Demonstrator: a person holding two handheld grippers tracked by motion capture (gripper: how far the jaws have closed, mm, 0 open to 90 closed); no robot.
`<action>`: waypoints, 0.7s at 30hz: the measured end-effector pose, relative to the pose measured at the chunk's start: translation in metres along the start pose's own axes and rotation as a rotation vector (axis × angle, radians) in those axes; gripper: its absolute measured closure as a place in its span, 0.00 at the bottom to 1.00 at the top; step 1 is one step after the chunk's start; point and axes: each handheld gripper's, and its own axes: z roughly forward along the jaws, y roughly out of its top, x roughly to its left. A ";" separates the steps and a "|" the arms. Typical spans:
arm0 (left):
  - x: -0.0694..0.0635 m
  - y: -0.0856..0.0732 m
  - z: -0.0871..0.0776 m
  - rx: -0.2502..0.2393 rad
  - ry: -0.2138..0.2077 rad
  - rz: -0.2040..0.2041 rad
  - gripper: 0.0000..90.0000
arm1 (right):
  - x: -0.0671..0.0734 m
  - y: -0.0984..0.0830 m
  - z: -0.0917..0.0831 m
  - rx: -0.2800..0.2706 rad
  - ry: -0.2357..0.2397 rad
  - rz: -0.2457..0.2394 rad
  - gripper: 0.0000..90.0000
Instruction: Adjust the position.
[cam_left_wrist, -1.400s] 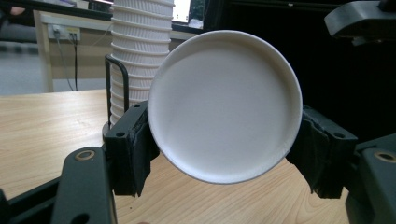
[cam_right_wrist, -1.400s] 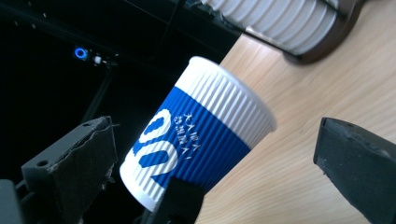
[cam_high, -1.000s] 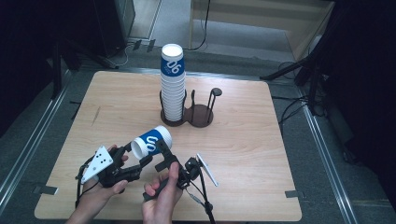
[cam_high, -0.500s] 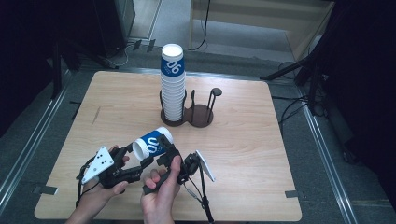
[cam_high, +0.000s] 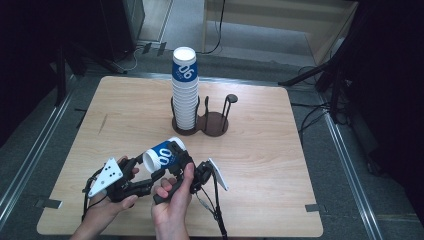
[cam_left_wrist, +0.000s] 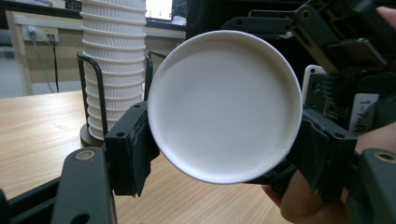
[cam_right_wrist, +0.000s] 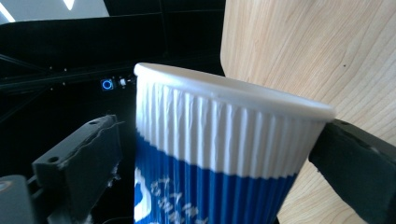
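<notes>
Hands (cam_high: 170, 192) low together, claws flanking tilted cup (cam_high: 164, 155).

Cup stack (cam_high: 185, 90) behind, sides free

Brightly lit table (cam_high: 260, 150), dark dim surroundings, soft shadows, close cup (cam_right_wrist: 219, 154) slightly blurred, mild overall softness

Held cup (cam_high: 164, 156): ribbed, blue band with white lettering, white rim. Cup stack (cam_high: 185, 90): white ribs, blue top. Tabletop (cam_high: 280, 150): pale wood grain. Rack (cam_high: 214, 120): dark brown.
</notes>
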 end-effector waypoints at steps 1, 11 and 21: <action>0.000 0.000 0.000 0.003 -0.005 0.000 0.33 | -0.001 0.001 0.001 0.005 0.002 0.002 0.06; 0.000 0.001 -0.002 -0.005 -0.007 0.021 0.32 | -0.003 0.001 0.003 0.021 0.048 0.038 0.22; 0.011 0.006 -0.013 -0.005 -0.032 -0.037 0.15 | 0.002 0.005 -0.001 -0.020 0.081 -0.039 0.24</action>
